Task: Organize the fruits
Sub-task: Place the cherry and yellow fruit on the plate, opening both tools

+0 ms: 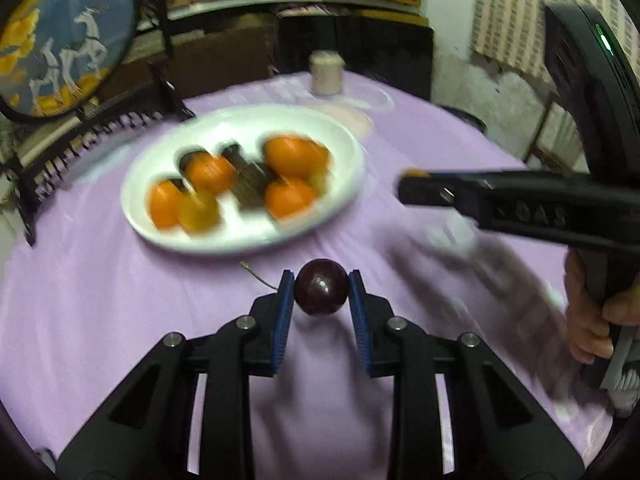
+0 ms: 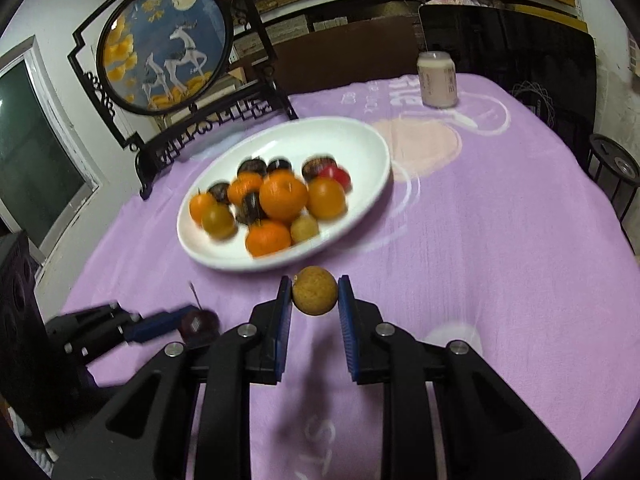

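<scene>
the left gripper (image 1: 322, 286) is clamped on a dark purple plum (image 1: 322, 287), its blue pads pressed to both sides of the fruit, just at 6 o'clock of the white plate (image 1: 344, 136). a thin stem (image 1: 258, 276) sticks out to the plum's 9 o'clock. the right gripper (image 2: 314, 290) pinches a small tan round fruit (image 2: 314, 290) between its pads, also just at 6 o'clock of the plate's rim. the plate sits on the counter under a lilac cloth (image 2: 500, 240) and carries a heap of oranges (image 2: 283, 195), smaller yellowish fruits and dark plums, with one red fruit (image 2: 338, 176) at its 1 o'clock side. a pale jar (image 2: 437, 79) stands at 1 o'clock beyond the plate, well apart. a round framed screen with deer (image 2: 164, 48) stands at 10 o'clock.
</scene>
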A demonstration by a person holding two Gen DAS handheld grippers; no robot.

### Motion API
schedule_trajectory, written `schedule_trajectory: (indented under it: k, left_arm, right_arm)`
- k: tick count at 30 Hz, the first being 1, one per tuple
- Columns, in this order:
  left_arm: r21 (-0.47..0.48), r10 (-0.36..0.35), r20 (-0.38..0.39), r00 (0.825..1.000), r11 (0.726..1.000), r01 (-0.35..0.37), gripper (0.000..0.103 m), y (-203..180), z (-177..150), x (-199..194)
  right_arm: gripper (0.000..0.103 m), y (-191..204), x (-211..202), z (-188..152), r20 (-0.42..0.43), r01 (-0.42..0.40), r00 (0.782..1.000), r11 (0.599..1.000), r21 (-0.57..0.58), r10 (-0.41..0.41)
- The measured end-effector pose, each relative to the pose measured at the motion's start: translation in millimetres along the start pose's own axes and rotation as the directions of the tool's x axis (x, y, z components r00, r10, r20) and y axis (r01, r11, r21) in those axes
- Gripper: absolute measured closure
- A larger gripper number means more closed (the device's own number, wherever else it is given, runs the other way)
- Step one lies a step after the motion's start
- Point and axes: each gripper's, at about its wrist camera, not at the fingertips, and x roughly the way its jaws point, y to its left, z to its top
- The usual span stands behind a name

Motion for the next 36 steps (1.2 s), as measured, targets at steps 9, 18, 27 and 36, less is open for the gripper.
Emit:
schedule_trajectory:
  k: [9, 18, 27, 36]
  left_arm:
    - [-0.155, 0.089, 0.036, 0.995, 0.984, -0.083, 0.075, 92, 86, 41]
    - [-0.191, 0.125, -0.003, 0.992, 0.974, -0.123, 0.044, 119, 100, 100]
    - [-0.266, 0.161, 0.020, 0.987, 0.952, -0.150, 0.025, 120, 84, 69]
    - [-0.292, 0.251, 0.030, 0.968, 0.928, -0.231, 0.008, 87, 26, 15]
  right_arm:
    - [0.080, 14, 65, 85, -0.010, 0.001, 1.000, 1.000, 0.004, -0.001]
    - [0.076, 15, 130, 91, -0.105, -0.027, 0.994, 0.999, 0.019, 0.029]
    - [0.067, 8, 92, 84, -0.061, -0.034, 0.997, 0.997, 0.064, 0.038]
    - [0.047, 10, 21, 22, 0.030, -0.001, 1.000, 0.998, 0.060, -0.001]
